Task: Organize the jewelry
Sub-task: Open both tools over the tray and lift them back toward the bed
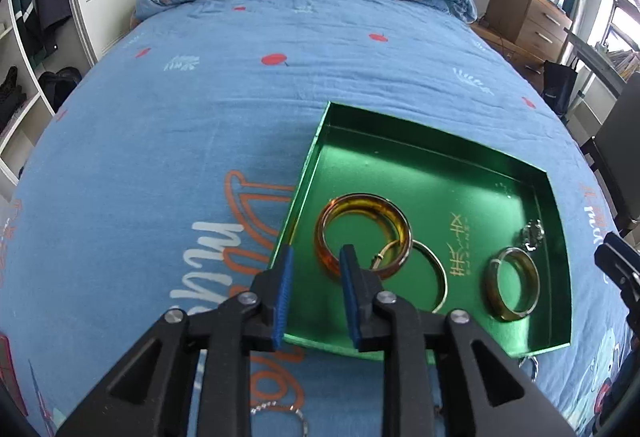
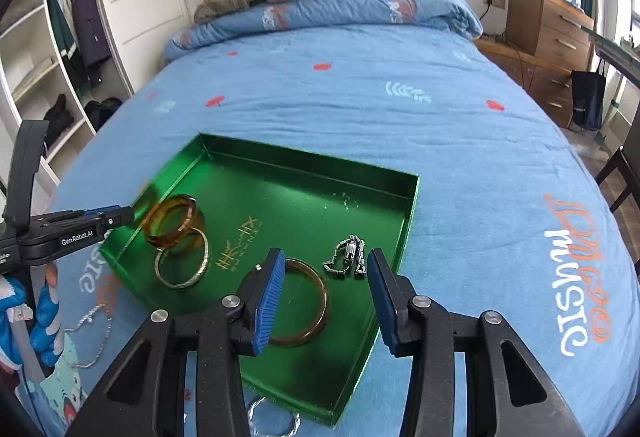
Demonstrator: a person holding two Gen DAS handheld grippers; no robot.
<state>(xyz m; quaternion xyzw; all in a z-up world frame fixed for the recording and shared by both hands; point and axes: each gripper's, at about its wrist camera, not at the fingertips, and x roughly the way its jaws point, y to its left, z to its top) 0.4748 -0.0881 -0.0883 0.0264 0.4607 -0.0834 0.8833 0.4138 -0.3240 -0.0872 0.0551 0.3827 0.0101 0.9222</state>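
Green tray holding bangles, perhaps a chain bracelet, both grippers apart

Bright daylight enters right of the bed; glare streaks the tray; fisheye bends edges, corners dark.
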